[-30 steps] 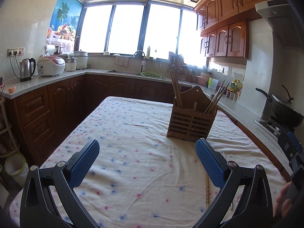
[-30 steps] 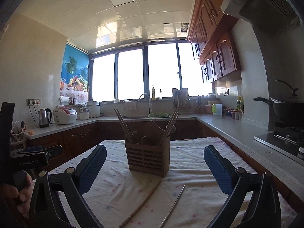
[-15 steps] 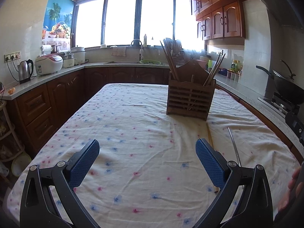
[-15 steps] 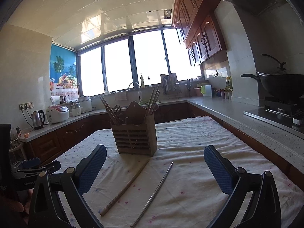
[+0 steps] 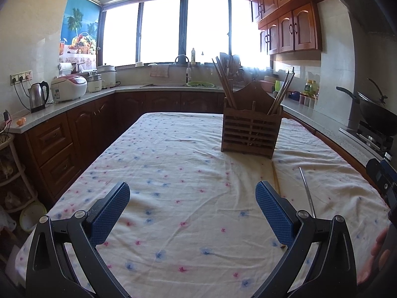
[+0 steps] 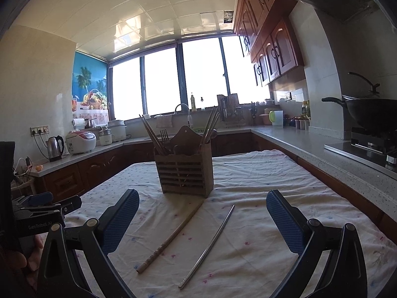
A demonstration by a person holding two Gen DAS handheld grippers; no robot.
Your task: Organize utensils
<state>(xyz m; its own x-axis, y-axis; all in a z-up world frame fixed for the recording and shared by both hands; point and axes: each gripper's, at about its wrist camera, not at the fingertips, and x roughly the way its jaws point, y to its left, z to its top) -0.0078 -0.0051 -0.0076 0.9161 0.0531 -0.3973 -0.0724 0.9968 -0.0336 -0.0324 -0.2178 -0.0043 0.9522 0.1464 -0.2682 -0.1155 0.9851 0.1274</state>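
A slatted wooden utensil holder (image 6: pixel 185 171) stands on the flowered tablecloth, with chopsticks and a fork standing in it. It also shows in the left wrist view (image 5: pixel 250 130). A wooden chopstick (image 6: pixel 171 237) and a metal chopstick (image 6: pixel 208 244) lie on the cloth in front of the holder, between my right gripper's fingers. In the left wrist view the wooden chopstick (image 5: pixel 275 177) and the metal chopstick (image 5: pixel 307 192) lie to the right. My left gripper (image 5: pixel 192 209) is open and empty. My right gripper (image 6: pixel 202 217) is open and empty above the chopsticks.
The table (image 5: pixel 173 164) fills the middle of a kitchen. Counters run along the left, back and right, with a kettle (image 5: pixel 38 96), a rice cooker (image 5: pixel 69 88) and a wok on a stove (image 5: pixel 374 114). The left gripper (image 6: pixel 37 213) shows at the right wrist view's left edge.
Both grippers have moved over the table. The holder now sits farther off in the left wrist view. The right wrist view has drawn closer to the two chopsticks. Both grippers stay open.
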